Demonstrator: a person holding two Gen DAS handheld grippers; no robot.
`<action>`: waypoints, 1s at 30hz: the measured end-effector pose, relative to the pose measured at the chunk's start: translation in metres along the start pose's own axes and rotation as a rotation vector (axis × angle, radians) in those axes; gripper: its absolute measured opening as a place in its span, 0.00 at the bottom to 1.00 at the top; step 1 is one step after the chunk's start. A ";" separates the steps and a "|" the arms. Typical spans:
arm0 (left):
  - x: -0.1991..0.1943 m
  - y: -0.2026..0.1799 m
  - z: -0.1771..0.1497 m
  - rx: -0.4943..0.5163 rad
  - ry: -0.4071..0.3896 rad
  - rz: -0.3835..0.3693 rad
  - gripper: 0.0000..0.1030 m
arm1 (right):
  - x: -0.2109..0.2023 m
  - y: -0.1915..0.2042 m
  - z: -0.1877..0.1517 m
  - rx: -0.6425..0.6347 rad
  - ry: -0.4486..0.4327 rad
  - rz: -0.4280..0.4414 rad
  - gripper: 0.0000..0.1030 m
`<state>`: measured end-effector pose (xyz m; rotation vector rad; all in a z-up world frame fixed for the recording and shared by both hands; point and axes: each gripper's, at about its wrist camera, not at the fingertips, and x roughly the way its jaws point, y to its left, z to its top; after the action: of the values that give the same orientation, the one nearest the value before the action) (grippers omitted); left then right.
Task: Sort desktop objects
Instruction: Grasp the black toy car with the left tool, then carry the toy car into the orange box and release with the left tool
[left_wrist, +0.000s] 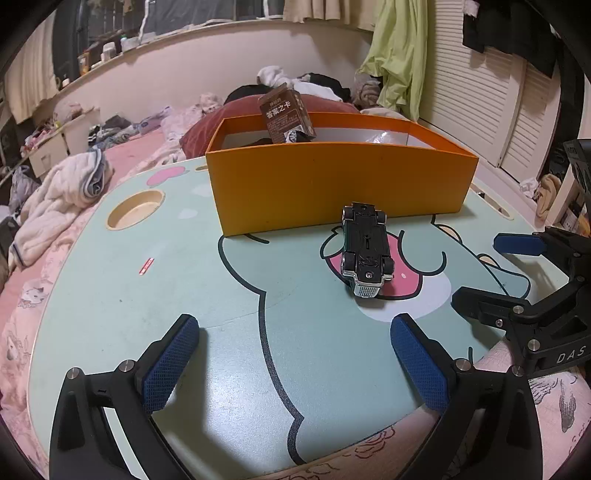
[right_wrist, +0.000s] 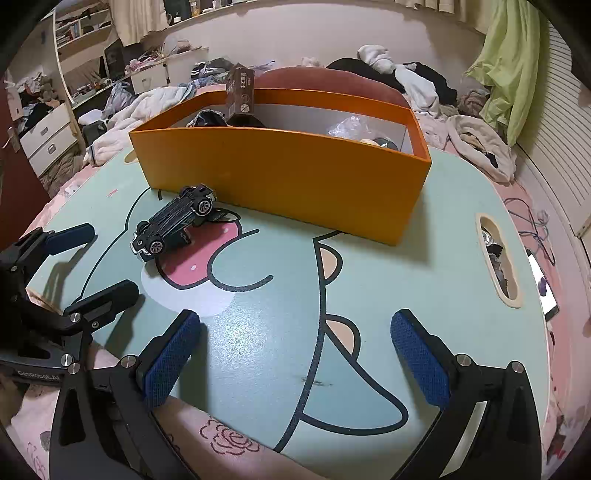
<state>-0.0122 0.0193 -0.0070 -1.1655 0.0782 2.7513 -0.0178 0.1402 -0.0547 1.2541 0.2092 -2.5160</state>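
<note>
The black toy car (left_wrist: 364, 249) lies upside-down on the bench (left_wrist: 192, 266), just in front of the orange box (left_wrist: 332, 184). Left gripper (left_wrist: 295, 363) & right gripper (right_wrist: 295, 363): jaws released wide, nothing betw. them.

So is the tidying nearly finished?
Nearly. The brown carton and some other bits already sit in the orange box. Both tongs, left and right, are open and hold nothing. One toy car still lies upside down on the table.
</note>
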 end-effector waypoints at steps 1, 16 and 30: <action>0.000 0.000 0.000 0.000 0.000 0.000 1.00 | 0.000 0.000 0.000 0.004 -0.002 -0.004 0.99; -0.005 -0.007 0.006 0.025 -0.011 0.007 0.97 | -0.002 -0.007 -0.001 0.068 -0.019 -0.024 0.99; 0.033 -0.032 0.052 0.050 0.058 -0.095 0.29 | -0.001 -0.006 -0.001 0.070 -0.020 -0.020 0.99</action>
<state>-0.0667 0.0604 0.0058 -1.2037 0.0950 2.6193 -0.0187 0.1466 -0.0543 1.2579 0.1305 -2.5724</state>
